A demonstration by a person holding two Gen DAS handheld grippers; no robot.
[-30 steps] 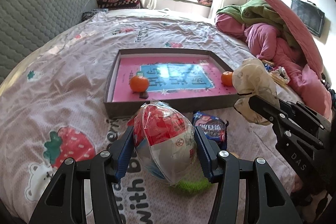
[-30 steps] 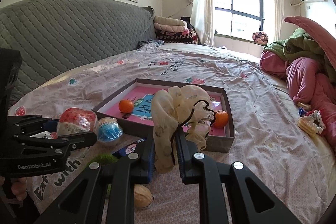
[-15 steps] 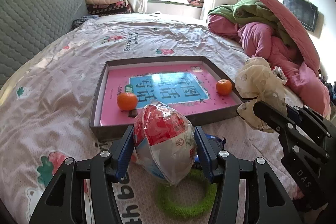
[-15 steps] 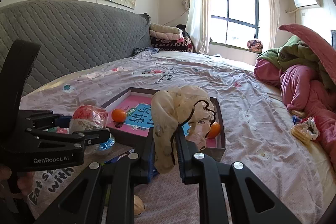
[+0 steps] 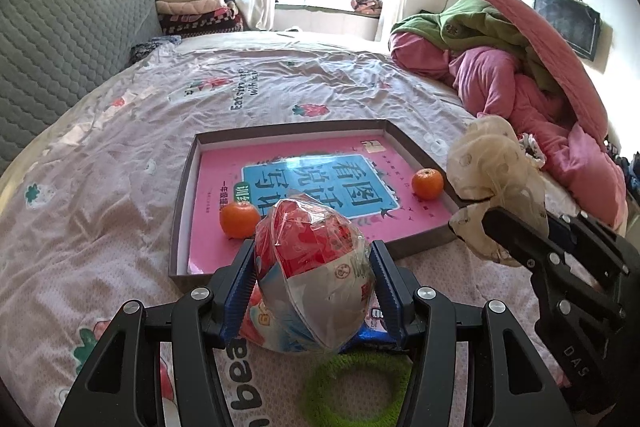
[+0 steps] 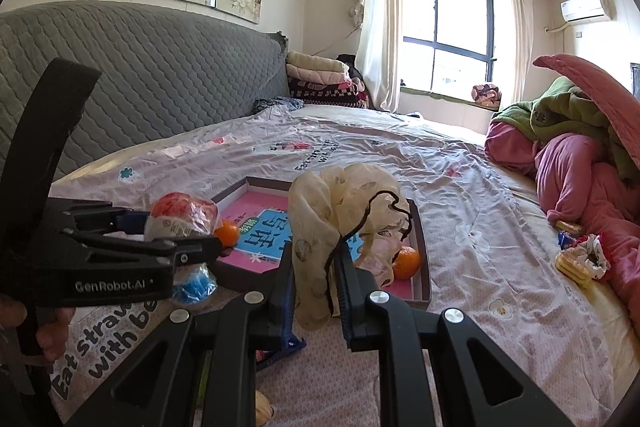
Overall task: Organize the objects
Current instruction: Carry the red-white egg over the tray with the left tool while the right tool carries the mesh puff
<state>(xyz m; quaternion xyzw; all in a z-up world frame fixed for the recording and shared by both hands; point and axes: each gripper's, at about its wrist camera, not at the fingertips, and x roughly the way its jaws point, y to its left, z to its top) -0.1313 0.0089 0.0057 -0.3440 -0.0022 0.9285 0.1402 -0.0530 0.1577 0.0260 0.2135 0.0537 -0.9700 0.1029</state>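
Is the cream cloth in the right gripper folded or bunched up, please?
Bunched up: the cloth bulges in crumpled lobes above the right gripper, whose jaws pinch it.

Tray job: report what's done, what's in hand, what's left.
Done: two oranges sit in the tray. In hand: left gripper clamps a wrapped snack bag; right gripper clamps a beige cloth pouch. Left: green ring and a blue packet on the bed.

Left gripper [image 5: 314,285] and right gripper [image 6: 314,283]: black angular frames, silver screws, blue ribbed finger pads [image 5: 239,287]; white "GenRobot.AI" and "DAS" markings; bare fingers [image 6: 52,331] showed.
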